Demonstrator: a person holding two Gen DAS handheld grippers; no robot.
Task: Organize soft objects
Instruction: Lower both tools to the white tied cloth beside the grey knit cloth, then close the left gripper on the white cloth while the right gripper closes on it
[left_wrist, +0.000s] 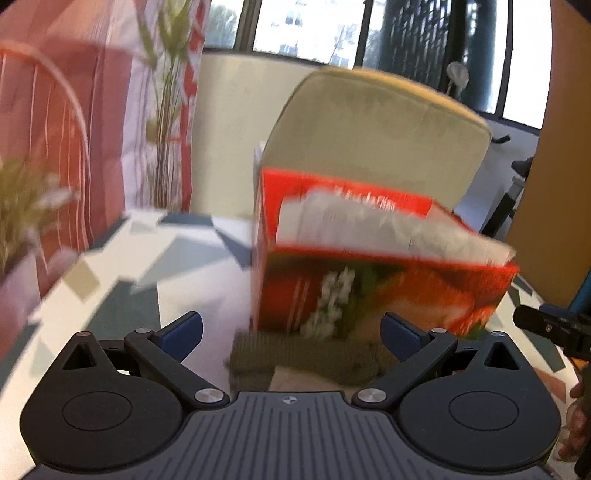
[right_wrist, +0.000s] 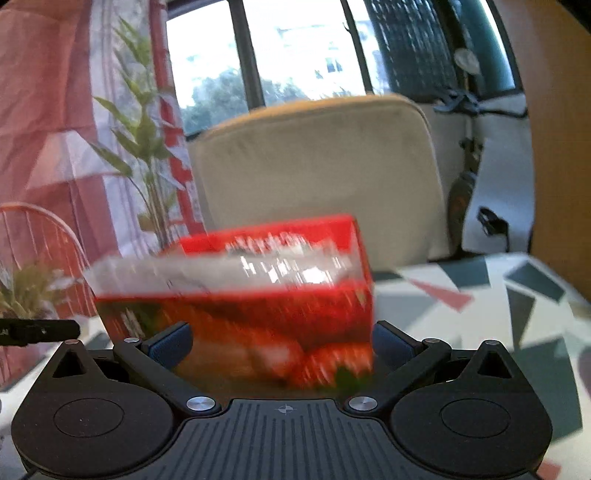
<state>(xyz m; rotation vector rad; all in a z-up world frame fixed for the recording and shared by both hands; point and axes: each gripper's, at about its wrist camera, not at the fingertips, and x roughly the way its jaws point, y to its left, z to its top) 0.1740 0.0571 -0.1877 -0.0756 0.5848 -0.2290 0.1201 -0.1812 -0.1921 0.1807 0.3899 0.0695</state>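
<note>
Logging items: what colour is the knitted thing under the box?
Olive green knitted cloth, beneath the red box; clearest in the left wrist view.

A: Item one?
B: Red carton (left_wrist: 369, 280), open-topped, printed with strawberries and white blossoms, standing upright on the patterned counter (left_wrist: 122, 280). Blurred in both views.

A: Contents?
B: A crinkled silvery-white inner bag (left_wrist: 388, 229) standing up above the rim; its shiny face (right_wrist: 258, 269) catches the light in the right view.

A: Item two?
B: An olive-green knitted piece (left_wrist: 303, 356), lying flat at the carton's foot, touching its base. Its full shape is hidden.
</note>
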